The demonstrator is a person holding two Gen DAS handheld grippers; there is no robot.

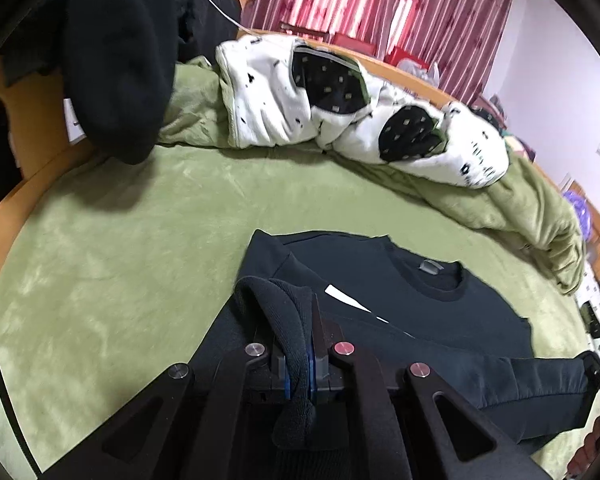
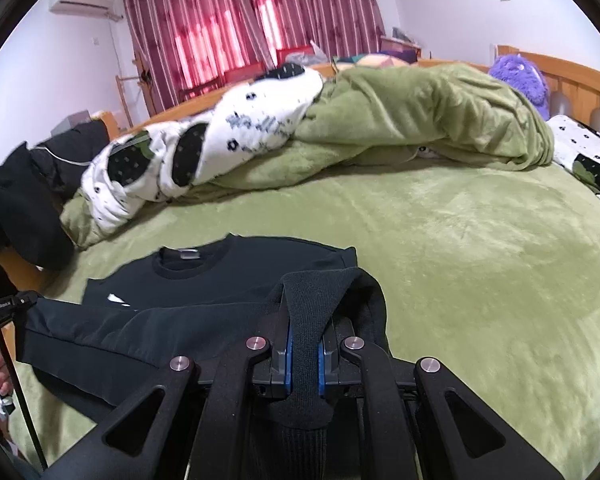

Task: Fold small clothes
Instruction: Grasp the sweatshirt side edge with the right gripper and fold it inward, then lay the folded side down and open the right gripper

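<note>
Left wrist view is showing the left tool (image 1: pixel 300 354) clenching a ribbed edge of the black sweatshirt (image 1: pixel 400 304). In the right wrist view, the right tool (image 2: pixel 303 354) is gripping another ribbed fold of the same sweatshirt (image 2: pixel 204 292). The garment is lying on the green blanket (image 2: pixel 480 264) of the bed, with its collar (image 1: pixel 440 276) facing away, near a white patterned quilt (image 1: pixel 268 96).

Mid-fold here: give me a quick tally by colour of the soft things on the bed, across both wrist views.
Black or dark: 2, the sweatshirt both claws pinch, and the dark clothes pile at the bed's edge.
Green: 1, the bunched blanket.
White with black patches: 1, the quilt.
Purple: 1, the plush toy.
Total: 5
</note>
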